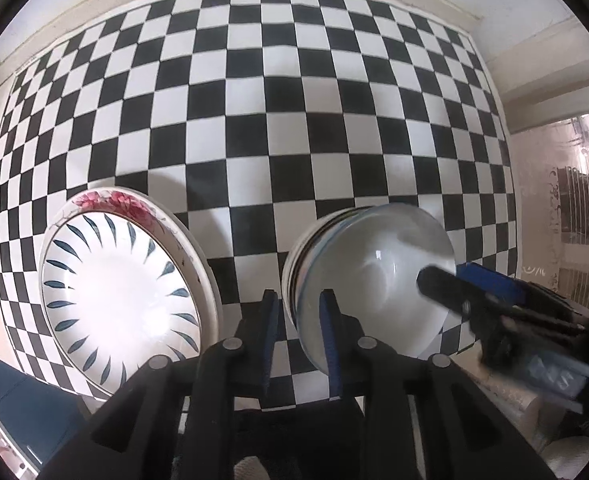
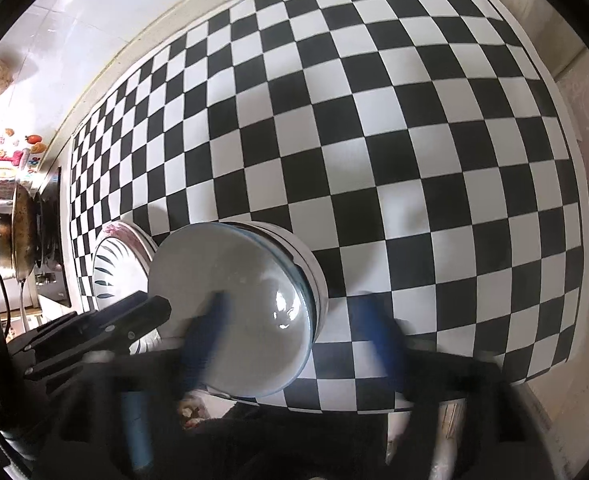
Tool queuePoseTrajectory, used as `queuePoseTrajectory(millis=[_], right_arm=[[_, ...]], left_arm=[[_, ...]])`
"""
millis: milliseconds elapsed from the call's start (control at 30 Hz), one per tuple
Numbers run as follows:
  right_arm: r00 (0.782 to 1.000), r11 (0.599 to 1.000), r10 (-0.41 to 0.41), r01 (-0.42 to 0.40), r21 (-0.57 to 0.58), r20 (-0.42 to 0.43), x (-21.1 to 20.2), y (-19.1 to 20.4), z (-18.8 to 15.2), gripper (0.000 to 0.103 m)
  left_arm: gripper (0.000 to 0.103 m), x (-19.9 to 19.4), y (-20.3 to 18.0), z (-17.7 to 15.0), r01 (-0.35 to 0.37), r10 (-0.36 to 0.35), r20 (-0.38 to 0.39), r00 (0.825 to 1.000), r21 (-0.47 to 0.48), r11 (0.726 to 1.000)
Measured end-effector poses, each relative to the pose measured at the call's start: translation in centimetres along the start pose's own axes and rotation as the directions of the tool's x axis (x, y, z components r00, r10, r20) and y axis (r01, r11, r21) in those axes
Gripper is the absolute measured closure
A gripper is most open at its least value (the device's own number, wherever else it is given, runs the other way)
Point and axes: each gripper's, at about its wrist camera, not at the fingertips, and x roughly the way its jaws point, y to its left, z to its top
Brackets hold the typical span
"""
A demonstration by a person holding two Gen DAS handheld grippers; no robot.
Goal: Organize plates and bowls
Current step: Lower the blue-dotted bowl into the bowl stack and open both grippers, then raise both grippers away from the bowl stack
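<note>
A stack of plates point(image 1: 126, 300) lies on the checkered mat point(image 1: 294, 120) at lower left: a white plate with blue leaf marks on top of one with a pink flower rim. A stack of white bowls point(image 1: 370, 284) sits to its right. My left gripper point(image 1: 298, 316) is open, hovering between the two stacks, close to the bowls' left rim. My right gripper point(image 2: 298, 328) is open and blurred, its fingers straddling the top bowl point(image 2: 234, 308). The plates also show in the right wrist view point(image 2: 114, 268), and so does my left gripper point(image 2: 134, 320).
The mat point(image 2: 374, 120) covers most of a pale counter point(image 1: 534, 60). A stove with a pan point(image 2: 22, 236) stands to the far left. A window area point(image 1: 574, 200) lies to the right.
</note>
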Motion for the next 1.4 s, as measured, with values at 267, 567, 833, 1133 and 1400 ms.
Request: queuePoseTrajectory(millis=[267, 567, 833, 1133, 1400], right_arm=[[0.993, 0.993, -0.093, 0.098, -0.059, 0.077, -1.9, 0.0, -1.1, 0.012], [0.974, 0.978, -0.152, 0.172, -0.116, 0.169, -4.6, 0.7, -5.0, 0.011], [0.942, 0.977, -0.134, 0.179, -0.12, 0.308, -11.2, 3.1, -10.4, 0.011], [0.888, 0.974, -0.106, 0.184, -0.136, 0.447, -20.1, 6.3, -17.5, 0.01], [0.867, 0.97, -0.092, 0.19, -0.154, 0.489, -24.8, 7.8, -21.3, 0.01]], left_arm=[[0.017, -1.1, 1.1, -0.4, -0.038, 0.038, 0.087, 0.996, 0.001, 0.999], [0.017, -4.1, 0.8, -3.4, -0.096, 0.091, 0.207, 0.974, 0.014, 0.995], [0.016, -9.9, -0.5, -8.0, -0.119, 0.099, 0.326, 0.94, 0.042, 0.992], [0.016, -17.8, -1.4, -13.2, -0.12, 0.095, 0.43, 0.898, 0.029, 0.992], [0.016, -21.8, -1.3, -17.3, -0.133, 0.111, 0.455, 0.884, 0.017, 0.991]])
